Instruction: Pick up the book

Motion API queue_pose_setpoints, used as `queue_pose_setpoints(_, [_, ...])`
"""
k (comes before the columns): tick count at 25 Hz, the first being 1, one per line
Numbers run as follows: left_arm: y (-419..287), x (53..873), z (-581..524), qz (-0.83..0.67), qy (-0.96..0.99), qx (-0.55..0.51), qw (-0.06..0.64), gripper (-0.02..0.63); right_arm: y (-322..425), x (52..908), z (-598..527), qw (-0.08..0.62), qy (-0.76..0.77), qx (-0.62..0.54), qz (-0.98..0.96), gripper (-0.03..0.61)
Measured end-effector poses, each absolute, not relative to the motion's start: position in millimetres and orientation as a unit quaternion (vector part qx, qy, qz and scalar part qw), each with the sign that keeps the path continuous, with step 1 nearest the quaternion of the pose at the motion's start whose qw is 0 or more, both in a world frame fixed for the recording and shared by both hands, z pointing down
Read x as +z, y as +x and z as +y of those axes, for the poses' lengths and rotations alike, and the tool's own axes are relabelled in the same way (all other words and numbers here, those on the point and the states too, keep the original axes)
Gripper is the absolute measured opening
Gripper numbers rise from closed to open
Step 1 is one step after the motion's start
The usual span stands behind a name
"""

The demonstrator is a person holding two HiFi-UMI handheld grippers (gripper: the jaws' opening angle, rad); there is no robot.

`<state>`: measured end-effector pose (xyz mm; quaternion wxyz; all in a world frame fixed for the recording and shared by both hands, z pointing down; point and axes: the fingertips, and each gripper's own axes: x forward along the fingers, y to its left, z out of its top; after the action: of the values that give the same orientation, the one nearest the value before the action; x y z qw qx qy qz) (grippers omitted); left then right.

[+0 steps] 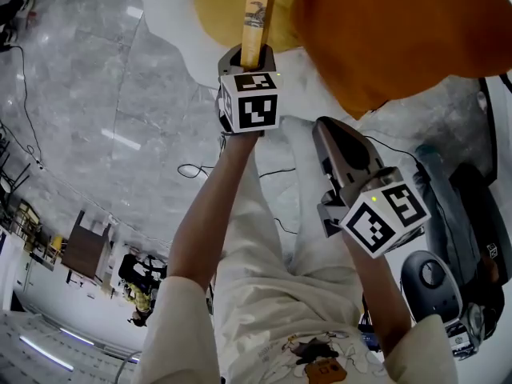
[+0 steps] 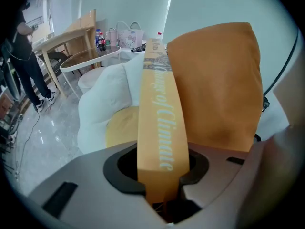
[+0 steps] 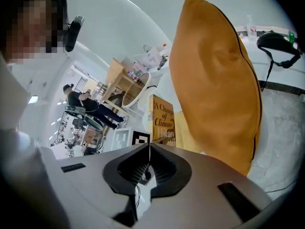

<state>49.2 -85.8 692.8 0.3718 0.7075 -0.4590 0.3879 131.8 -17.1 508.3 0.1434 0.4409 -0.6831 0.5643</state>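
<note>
The book point(image 1: 256, 10) is a yellow-orange hardback with pale lettering on its spine point(image 2: 159, 113). It stands upright between the jaws of my left gripper point(image 1: 251, 54), which is shut on its lower end point(image 2: 159, 173). The book is held in the air in front of a large orange cushion point(image 1: 400, 30) and a white cushion point(image 2: 102, 104). My right gripper point(image 1: 324, 130) hangs to the right of and below the left one, its jaws shut together with nothing between them point(image 3: 149, 146). In the right gripper view the book's front cover point(image 3: 163, 120) shows beside the orange cushion point(image 3: 214, 80).
The grey marble floor point(image 1: 104, 94) has thin cables point(image 1: 192, 169) lying on it. Black equipment point(image 1: 468, 222) stands at the right. A round glass table point(image 2: 90, 58), a wooden table point(image 2: 66, 37) with bottles, and a person in dark clothes point(image 2: 21, 66) are farther off.
</note>
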Motion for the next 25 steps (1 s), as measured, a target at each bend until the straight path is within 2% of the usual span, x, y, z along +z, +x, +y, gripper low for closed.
queue_pose_setpoints(25, [10.1, 550.6, -75.6, -0.435, 0.742, 0.355, 0.366, 0.141, 101.0, 426.9, -26.5, 0.147, 0.471, 0.512, -0.703, 0.025])
